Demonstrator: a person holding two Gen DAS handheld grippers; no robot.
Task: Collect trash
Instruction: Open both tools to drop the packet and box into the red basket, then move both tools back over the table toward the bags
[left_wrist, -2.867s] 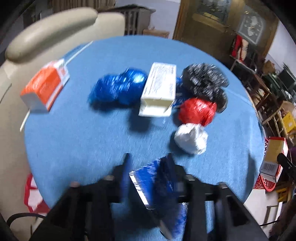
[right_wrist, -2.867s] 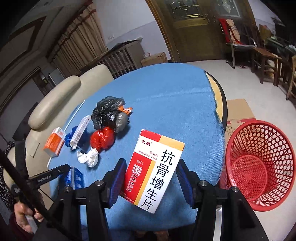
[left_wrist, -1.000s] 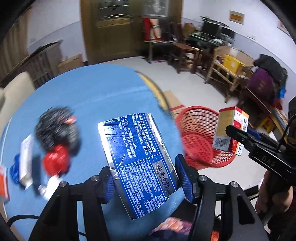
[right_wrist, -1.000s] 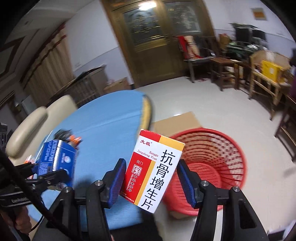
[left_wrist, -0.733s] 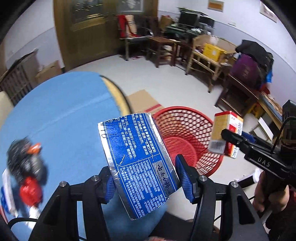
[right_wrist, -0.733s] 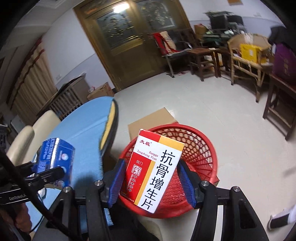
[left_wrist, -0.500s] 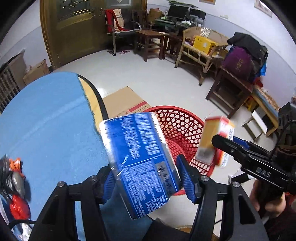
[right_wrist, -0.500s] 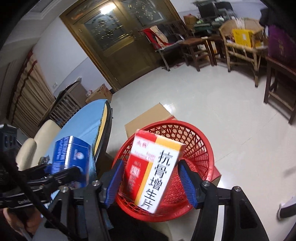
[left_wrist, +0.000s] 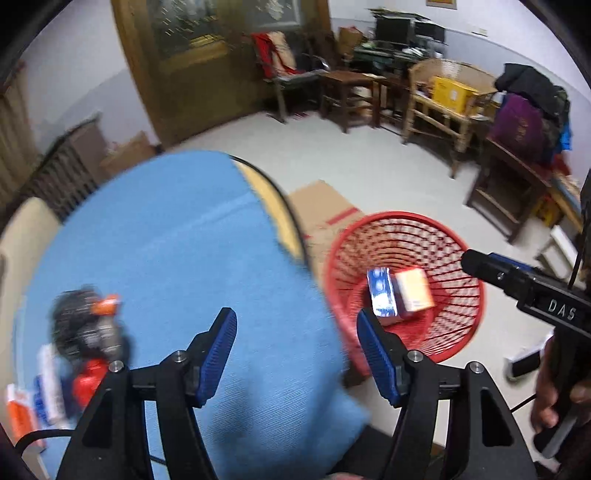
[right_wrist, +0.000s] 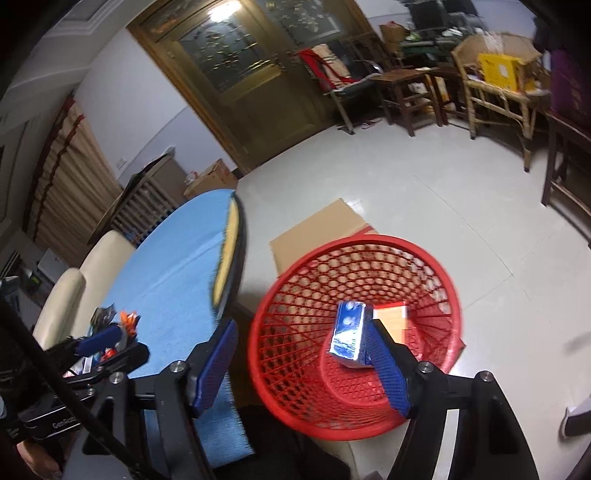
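Observation:
A red mesh basket (left_wrist: 399, 218) (right_wrist: 354, 244) stands on the floor beside the round blue table (left_wrist: 177, 258) (right_wrist: 173, 273). Inside it lie a blue foil box (left_wrist: 382, 297) (right_wrist: 349, 334) and a red and yellow medicine box (left_wrist: 413, 293) (right_wrist: 393, 319). My left gripper (left_wrist: 295, 350) hangs over the table's edge by the basket, jaws opening, nothing between them. My right gripper (right_wrist: 303, 365) is above the basket, its jaws also opening and empty. On the table's far left sit a black bag (left_wrist: 85, 325), a red ball (left_wrist: 86, 380) and a white box (left_wrist: 50, 384).
A flat cardboard sheet (right_wrist: 317, 229) lies on the floor behind the basket. A cream chair (right_wrist: 77, 295) stands at the table's far side. Wooden chairs and tables (right_wrist: 491, 85) line the back wall, with open tiled floor (right_wrist: 443, 192) in between.
Both grippers swung from the table to the basket. Their jaws widened and let go, and the blue box and the medicine box dropped into the basket.

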